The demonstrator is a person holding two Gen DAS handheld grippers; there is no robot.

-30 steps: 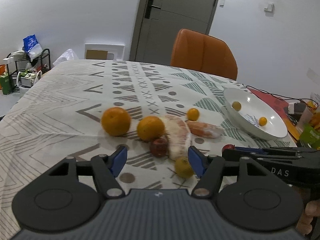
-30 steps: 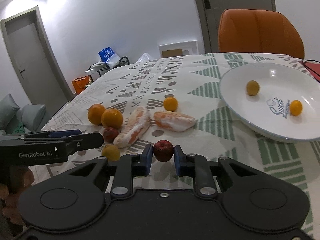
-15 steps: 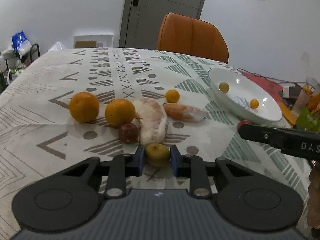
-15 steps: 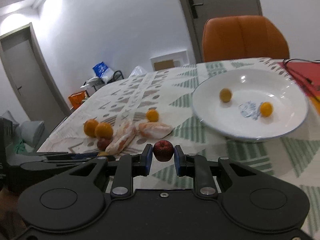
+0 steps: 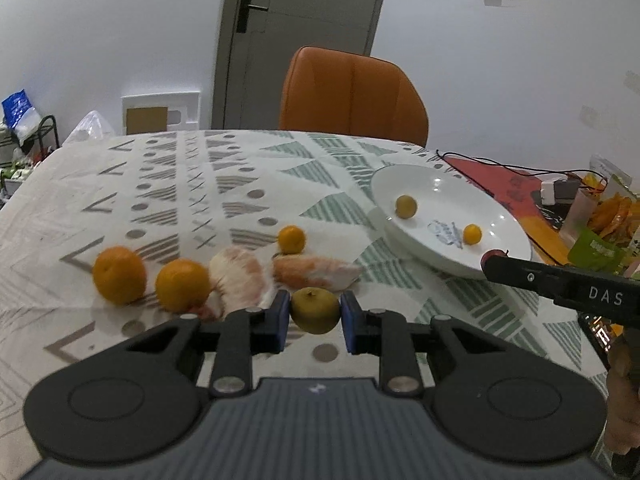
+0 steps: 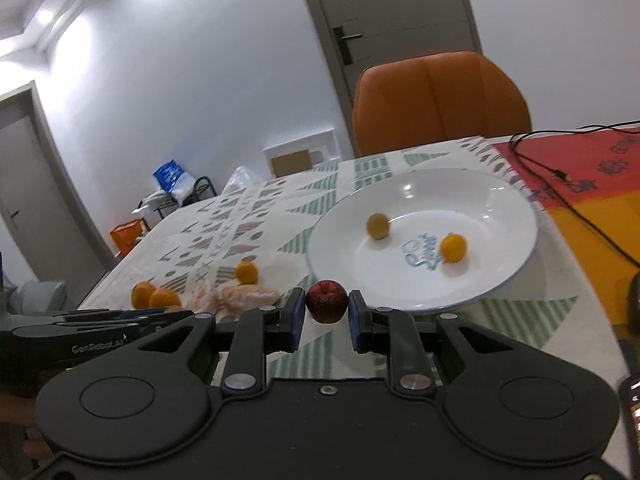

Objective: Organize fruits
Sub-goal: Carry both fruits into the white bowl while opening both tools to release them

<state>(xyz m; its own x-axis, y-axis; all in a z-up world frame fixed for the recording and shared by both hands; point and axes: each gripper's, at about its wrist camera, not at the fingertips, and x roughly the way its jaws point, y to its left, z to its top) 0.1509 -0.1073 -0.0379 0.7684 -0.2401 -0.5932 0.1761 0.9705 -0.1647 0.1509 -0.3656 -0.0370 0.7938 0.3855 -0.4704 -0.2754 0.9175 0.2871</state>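
Observation:
My left gripper (image 5: 315,314) is shut on a small yellow-green fruit (image 5: 315,309), held above the patterned tablecloth. My right gripper (image 6: 326,307) is shut on a small dark red fruit (image 6: 326,301), just in front of the white plate's (image 6: 508,204) near rim. Two small yellow-orange fruits (image 6: 378,225) (image 6: 453,247) lie in the plate (image 5: 448,192). On the cloth lie two oranges (image 5: 119,275) (image 5: 182,285), two peeled pomelo pieces (image 5: 240,272) (image 5: 316,271) and a small orange fruit (image 5: 291,239). The right gripper's tip (image 5: 496,266) with the red fruit shows at the plate's edge in the left wrist view.
An orange chair (image 5: 352,96) stands at the table's far side. Right of the plate lie a red-and-yellow mat (image 6: 580,184), a black cable (image 6: 560,172), and packets and a white adapter (image 5: 556,192). A rack with bags (image 5: 24,132) stands at the far left.
The left gripper shut on the yellow-green fruit and lifted it off the cloth. The right gripper carried the red fruit toward the plate, which now looms closer.

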